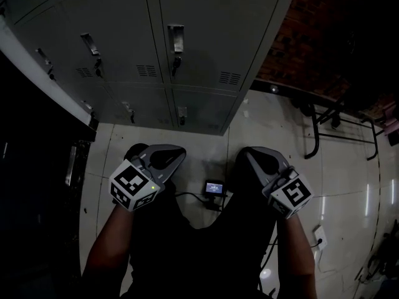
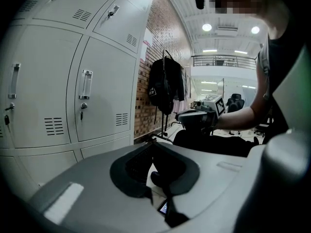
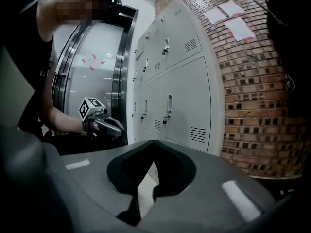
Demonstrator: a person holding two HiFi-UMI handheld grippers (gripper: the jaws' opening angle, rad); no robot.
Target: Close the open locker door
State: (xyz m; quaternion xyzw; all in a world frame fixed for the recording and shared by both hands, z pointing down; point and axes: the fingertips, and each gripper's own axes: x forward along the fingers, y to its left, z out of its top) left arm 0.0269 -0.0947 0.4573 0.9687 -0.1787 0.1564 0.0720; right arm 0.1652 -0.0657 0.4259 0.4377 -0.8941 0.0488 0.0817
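Observation:
A bank of grey metal lockers (image 1: 187, 48) stands ahead of me, and every door (image 2: 102, 96) I can see lies flush with its frame; no open door shows in any view. My left gripper (image 1: 177, 155) is held low at my left, jaws shut with nothing between them, tips pointing at the lockers' base. My right gripper (image 1: 249, 155) hangs level with it at my right, also shut and empty. Each gripper view shows the other gripper: the right gripper (image 2: 190, 118) and the left gripper (image 3: 116, 128). Both are well short of the lockers.
A small device with a lit screen (image 1: 215, 188) and its cable lie on the tiled floor between the grippers. A black metal frame (image 1: 318, 129) stands at the right by a brick wall (image 1: 299, 36). A dark jacket (image 2: 165, 86) hangs beyond the lockers. A dark glass doorway (image 3: 97, 81) lies left.

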